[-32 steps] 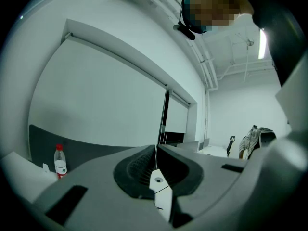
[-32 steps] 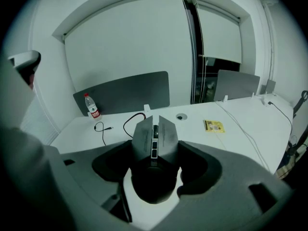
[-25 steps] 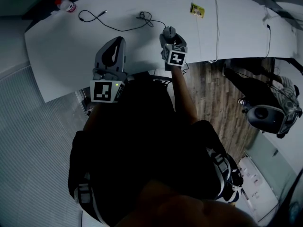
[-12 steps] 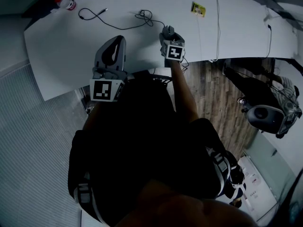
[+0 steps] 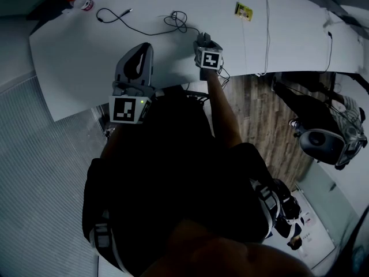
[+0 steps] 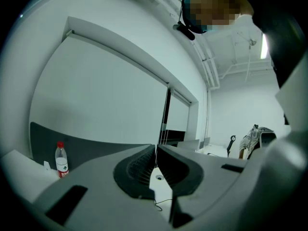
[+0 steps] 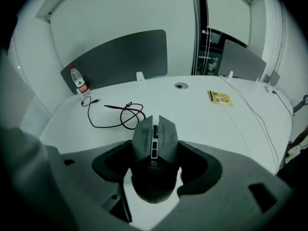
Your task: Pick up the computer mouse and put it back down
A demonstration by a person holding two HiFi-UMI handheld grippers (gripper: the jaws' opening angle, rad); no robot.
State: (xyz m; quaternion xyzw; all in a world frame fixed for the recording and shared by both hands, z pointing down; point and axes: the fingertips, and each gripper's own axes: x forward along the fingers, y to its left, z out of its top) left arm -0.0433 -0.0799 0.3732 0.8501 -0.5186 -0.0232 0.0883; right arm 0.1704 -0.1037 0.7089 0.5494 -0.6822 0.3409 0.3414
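Right tongs (image 7: 155, 173) clamping mouse (image 7: 155, 141), moved farther over desk (image 5: 86, 45).

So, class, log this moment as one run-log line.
right gripper: shut on dark grey computer mouse | left gripper: shut, empty | mouse lifted or resting: cannot tell

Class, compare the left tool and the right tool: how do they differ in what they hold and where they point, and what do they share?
The right tool has its jaws closed on the computer mouse; the left tool has its jaws together on nothing. The right tool looks down across the white desk; the left tool tilts up toward the wall. Both are held over the same desk.
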